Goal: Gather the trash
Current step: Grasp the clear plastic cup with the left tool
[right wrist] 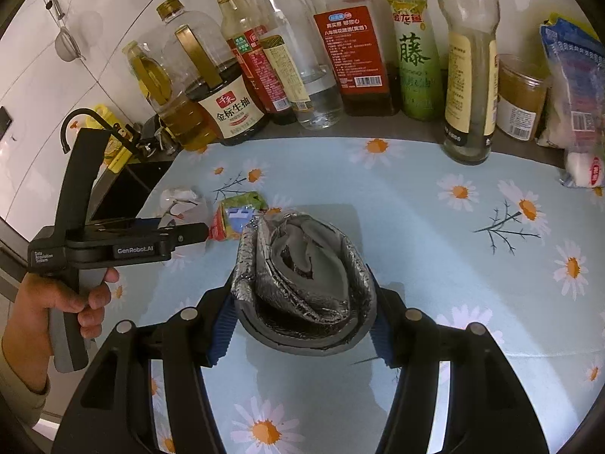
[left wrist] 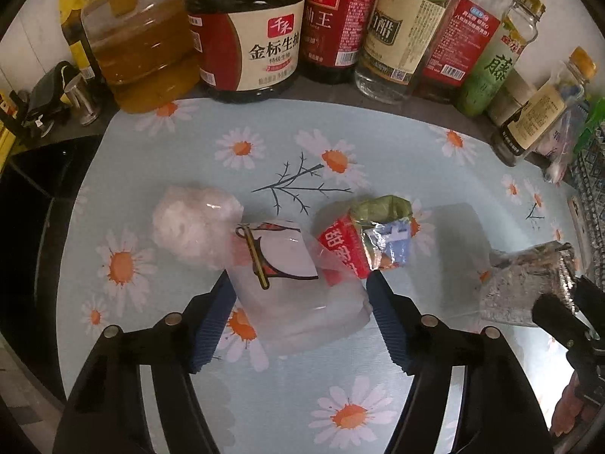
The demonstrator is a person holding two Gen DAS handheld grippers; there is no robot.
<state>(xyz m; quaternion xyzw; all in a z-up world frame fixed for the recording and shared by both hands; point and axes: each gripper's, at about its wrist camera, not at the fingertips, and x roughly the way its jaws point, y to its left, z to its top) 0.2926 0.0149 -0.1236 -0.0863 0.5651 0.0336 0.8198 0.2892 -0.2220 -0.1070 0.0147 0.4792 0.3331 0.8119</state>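
left claw: my left gripper [left wrist: 298,302] is hanging over the translucent white plastic wrapper with the brown-and-red print [left wrist: 287,283]; the blue pads are spread on either side of it, and I can't tell whether they're touching the film yet, so I'm calling it not pinched

right claw: my right gripper [right wrist: 302,302] is pinching the crumpled silver foil-lined pouch with the grey rim [right wrist: 302,272], pads pressing on both its flanks

where the wrapper is: lying flat on the pale blue daisy-print mat [left wrist: 340,378], right between my left fingers, with its far end poking out past the tips

long axis: I'm reading it as running roughly along the way the claw is pointing, slightly skewed to the left, so the pads are facing its long sides, which suits a squeeze

neighbours: the crinkled white plastic ball [left wrist: 194,223] is touching the wrapper's far left corner; the squashed red and green carton [left wrist: 363,238] is overlapping its far right corner

nearer hand: left, easily; the right one is sitting off to the side with its load

next, my guess: I'm thinking squeeze and lift, while watching that the carton isn't dragging along
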